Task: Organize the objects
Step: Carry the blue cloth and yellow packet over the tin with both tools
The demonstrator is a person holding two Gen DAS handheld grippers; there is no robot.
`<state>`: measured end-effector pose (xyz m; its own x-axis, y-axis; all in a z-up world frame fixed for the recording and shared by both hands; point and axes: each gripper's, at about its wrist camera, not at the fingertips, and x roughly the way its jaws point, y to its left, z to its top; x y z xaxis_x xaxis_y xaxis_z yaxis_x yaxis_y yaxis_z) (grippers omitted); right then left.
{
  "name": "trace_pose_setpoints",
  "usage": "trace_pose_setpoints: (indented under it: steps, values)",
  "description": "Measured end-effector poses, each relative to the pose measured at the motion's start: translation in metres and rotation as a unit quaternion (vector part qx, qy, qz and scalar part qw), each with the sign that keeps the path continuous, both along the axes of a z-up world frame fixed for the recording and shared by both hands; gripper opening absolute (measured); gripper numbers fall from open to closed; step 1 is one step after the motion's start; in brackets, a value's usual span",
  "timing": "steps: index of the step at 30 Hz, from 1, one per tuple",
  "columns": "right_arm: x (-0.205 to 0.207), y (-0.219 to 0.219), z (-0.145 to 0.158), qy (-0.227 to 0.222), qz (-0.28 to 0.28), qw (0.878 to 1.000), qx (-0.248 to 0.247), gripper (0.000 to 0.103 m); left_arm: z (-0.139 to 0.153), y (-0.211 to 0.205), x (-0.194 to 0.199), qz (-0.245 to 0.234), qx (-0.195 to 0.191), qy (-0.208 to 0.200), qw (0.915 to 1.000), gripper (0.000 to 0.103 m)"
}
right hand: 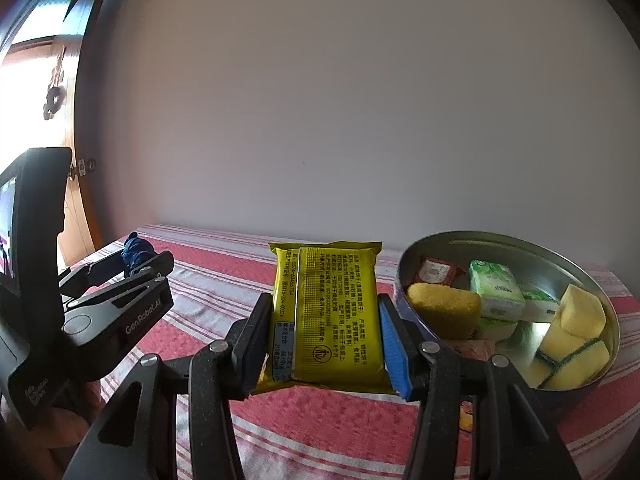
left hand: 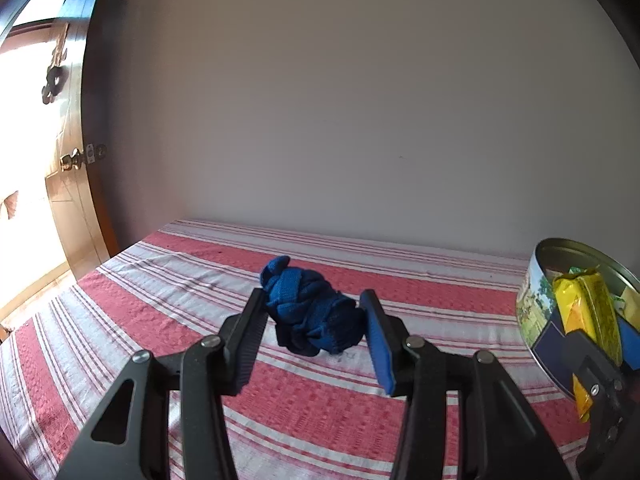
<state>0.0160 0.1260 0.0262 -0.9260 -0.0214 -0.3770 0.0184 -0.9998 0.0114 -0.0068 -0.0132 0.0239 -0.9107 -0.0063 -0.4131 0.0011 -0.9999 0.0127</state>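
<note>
A rolled-up blue sock [left hand: 312,312] is pinched between the pads of my left gripper [left hand: 314,312], held just above the red and white striped cloth [left hand: 160,320]. My right gripper [right hand: 324,320] is shut on a yellow snack packet [right hand: 326,308], which stands upright between its pads. A round metal tin [right hand: 600,300] stands to the right of the packet. From the left wrist view the tin [left hand: 536,304] is at the far right, with the yellow packet [left hand: 588,308] and the right gripper [left hand: 592,364] in front of it. The right wrist view also catches the left gripper [right hand: 136,264] with the sock [right hand: 136,252] at the far left.
The tin holds yellow sponges [right hand: 444,306], green and white tissue packs [right hand: 496,288] and a small red and white sachet [right hand: 434,272]. A plain wall [left hand: 360,120] rises behind the table. A wooden door [left hand: 76,200] stands at the left, with bright light beyond.
</note>
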Motion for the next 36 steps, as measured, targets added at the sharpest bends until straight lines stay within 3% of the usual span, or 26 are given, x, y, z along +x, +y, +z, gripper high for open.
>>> trace_pose_setpoints:
  steps: [21, 36]
  values:
    - [0.021, 0.046, 0.01, 0.028, -0.021, 0.999, -0.001, 0.053, 0.0, 0.05, 0.01, -0.025, 0.018, -0.022, 0.9993, 0.047]
    - [0.035, 0.065, 0.021, 0.051, -0.036, 0.998, 0.011, 0.053, 0.017, 0.082, 0.017, -0.049, 0.019, -0.006, 0.9986, 0.047]
